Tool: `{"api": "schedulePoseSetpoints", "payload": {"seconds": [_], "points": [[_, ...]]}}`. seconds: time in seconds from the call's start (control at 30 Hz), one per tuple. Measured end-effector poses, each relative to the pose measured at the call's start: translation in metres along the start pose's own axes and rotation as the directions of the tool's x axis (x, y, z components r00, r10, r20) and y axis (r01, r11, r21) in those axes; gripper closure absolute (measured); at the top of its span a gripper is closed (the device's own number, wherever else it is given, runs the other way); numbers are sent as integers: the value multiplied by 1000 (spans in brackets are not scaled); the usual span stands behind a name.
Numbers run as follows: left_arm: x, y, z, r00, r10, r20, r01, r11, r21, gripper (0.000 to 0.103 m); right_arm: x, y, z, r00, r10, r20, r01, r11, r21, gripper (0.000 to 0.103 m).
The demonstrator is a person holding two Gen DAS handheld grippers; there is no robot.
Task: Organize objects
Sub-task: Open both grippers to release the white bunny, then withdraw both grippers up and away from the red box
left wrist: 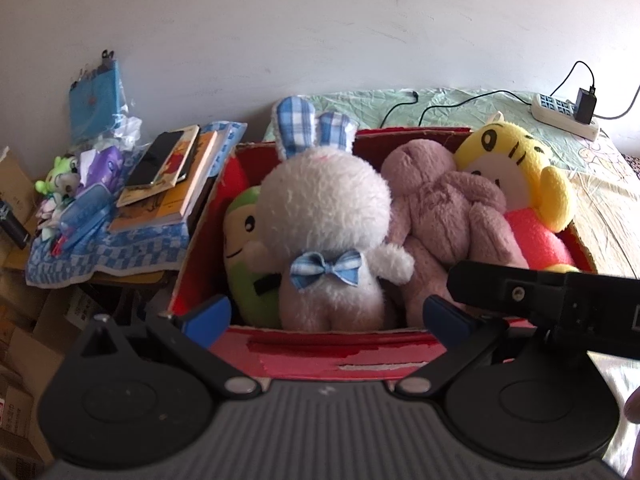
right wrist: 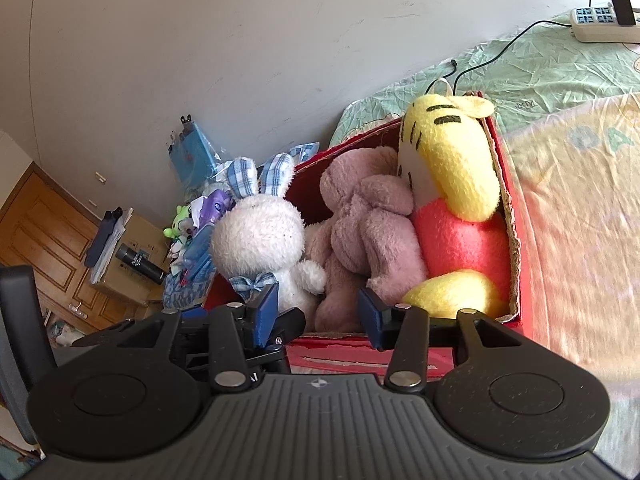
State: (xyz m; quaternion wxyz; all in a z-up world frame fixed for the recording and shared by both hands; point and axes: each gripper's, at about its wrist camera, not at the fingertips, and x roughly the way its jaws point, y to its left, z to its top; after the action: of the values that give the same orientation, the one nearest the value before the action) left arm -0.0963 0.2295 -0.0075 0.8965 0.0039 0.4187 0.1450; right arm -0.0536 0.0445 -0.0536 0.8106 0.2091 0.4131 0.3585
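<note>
Red box (left wrist: 320, 350) on the bed holds four plush toys, packed tight. Both grippers—left gripper (left wrist: 326, 314), right gripper (right wrist: 318, 314)—open, empty, at near rim. Next grab: pinch white rabbit (left wrist: 324, 216) body—lift straight, avoid dragging neighbours.

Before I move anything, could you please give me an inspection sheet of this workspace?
Surface: bed with a pale patterned cover, against a white wall.
Job's things: red cardboard box on the bed, holding a white rabbit plush, a pink plush, a yellow tiger plush and a green plush, packed side by side.
Clutter: books and small toys heaped on a blue checked cloth left of the box.
Grippers: left hand-held gripper open, empty; right hand-held gripper open, empty; both at the box's near edge.
Cables: power strip with a plugged adapter and black leads on the bed.
Surroundings: cardboard boxes; wooden door.
</note>
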Motion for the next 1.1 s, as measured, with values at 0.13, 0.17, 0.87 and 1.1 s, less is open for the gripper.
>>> {"api": "schedulePoseSetpoints", "payload": {"seconds": [0.13, 0.17, 0.87, 1.1], "points": [[-14, -3, -3, 1000, -18, -20, 18, 999, -39, 1, -12, 3, -2, 1000, 0, 9, 1, 999, -41, 52], [-17, -5, -5, 1000, -15, -16, 15, 999, -42, 1, -16, 4, -3, 1000, 3, 16, -2, 998, -55, 52], [-23, -131, -48, 978, -117, -173, 130, 989, 70, 0, -102, -60, -22, 927, -366, 82, 372, 926, -69, 51], [-28, -167, -49, 974, -141, -180, 166, 977, 131, 0, -119, -82, -28, 893, -444, 76, 447, 894, -37, 49]]}}
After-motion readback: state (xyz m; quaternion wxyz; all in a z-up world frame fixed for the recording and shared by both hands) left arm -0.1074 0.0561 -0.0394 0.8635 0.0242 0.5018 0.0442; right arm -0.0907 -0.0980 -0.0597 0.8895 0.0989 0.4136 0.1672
